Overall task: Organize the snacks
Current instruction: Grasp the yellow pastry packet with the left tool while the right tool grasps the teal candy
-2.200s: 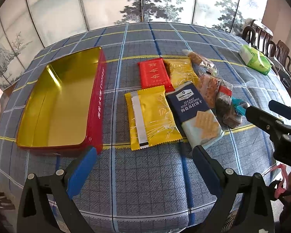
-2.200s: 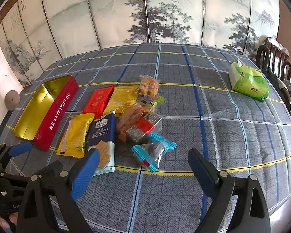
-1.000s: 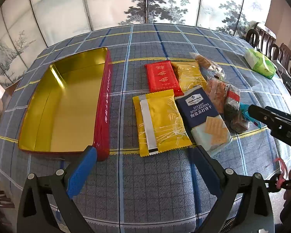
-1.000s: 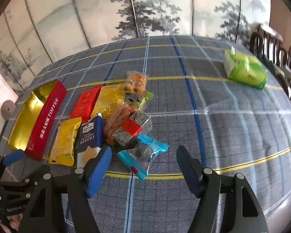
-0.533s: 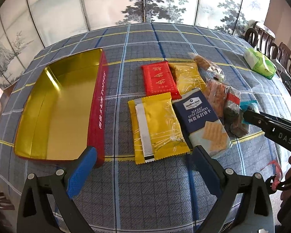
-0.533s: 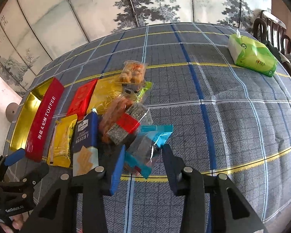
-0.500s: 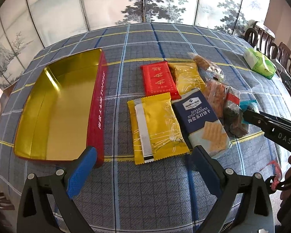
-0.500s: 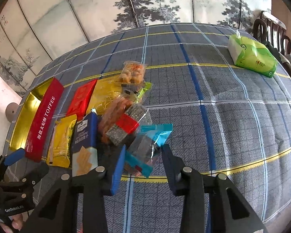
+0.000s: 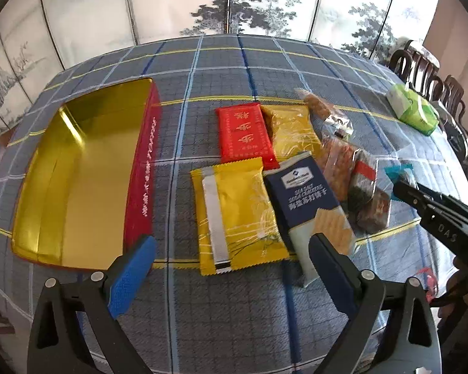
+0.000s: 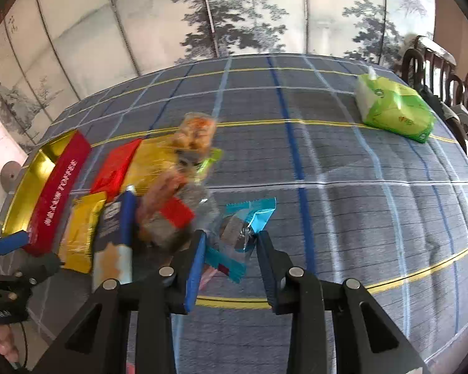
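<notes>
the teal-wrapped candy point(image 10: 237, 233) lies on the desk point(image 10: 343, 168) at the right-hand end of the snack pile, and your right gripper point(image 10: 231, 249), angled steeply down at it, has it between its fingers point(image 10: 195, 268). those fingers have just been closing and now press the wrapper from both sides, so you are grasping it. just left of it sit the clear packs with red labels point(image 10: 168, 215), then the navy cracker pack point(image 9: 309, 199) and the yellow pouch point(image 9: 237, 212), with the red packet point(image 9: 245, 134) and a second gold pouch point(image 9: 291, 131) behind them. your left gripper point(image 9: 231, 265) also tilts downward, hovering near the lower edges of the yellow pouch and the cracker pack; its fingers point(image 9: 131, 274) are spread wide, released, with nothing between them, though they have just eased in a little. the open red tin point(image 9: 142, 168) with its gold inside lies to the left of the snacks, apart from them. a green tissue pack point(image 10: 393, 109) sits well away at the far right of the desk.
</notes>
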`<state>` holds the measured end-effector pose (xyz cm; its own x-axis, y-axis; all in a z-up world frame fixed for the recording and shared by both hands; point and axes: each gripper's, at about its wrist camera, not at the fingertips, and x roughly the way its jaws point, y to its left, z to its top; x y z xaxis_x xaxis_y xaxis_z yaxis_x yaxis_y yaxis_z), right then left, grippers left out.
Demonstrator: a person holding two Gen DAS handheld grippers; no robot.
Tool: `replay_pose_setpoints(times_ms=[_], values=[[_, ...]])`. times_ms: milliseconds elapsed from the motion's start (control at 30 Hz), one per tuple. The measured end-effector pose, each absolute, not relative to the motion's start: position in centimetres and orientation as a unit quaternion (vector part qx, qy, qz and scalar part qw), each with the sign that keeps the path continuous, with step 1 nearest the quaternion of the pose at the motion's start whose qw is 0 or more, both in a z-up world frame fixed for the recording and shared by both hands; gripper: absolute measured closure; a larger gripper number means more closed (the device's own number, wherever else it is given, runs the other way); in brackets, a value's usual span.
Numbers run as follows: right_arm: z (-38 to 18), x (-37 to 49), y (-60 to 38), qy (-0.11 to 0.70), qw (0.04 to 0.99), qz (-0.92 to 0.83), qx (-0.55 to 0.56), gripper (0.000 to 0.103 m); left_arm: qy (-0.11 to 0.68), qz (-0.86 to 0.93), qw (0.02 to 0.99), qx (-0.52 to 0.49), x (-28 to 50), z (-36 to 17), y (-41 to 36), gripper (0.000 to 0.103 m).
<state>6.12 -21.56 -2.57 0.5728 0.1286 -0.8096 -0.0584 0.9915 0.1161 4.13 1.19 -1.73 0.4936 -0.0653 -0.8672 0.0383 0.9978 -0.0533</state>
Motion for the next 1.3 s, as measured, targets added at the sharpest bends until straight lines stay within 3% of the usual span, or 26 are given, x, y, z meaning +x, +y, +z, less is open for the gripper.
replay_pose_setpoints(times_ms=[367, 1233, 1300], values=[[-3.9, 6.7, -24.3, 0.467, 0.881, 0.037, 0.059, 0.07, 0.542, -0.025, 0.837, -0.064, 6.8, -3.1, 1.2, 0.036], [-5.0, 7.2, -24.7, 0.48, 0.871, 0.066, 0.081, 0.07, 0.572, 0.004, 0.817, -0.075, 8.9, -5.4, 1.5, 0.034], [-5.0, 7.2, -24.7, 0.481, 0.871, 0.066, 0.082, 0.07, 0.572, 0.0, 0.816, -0.078, 8.7, -5.4, 1.5, 0.04]])
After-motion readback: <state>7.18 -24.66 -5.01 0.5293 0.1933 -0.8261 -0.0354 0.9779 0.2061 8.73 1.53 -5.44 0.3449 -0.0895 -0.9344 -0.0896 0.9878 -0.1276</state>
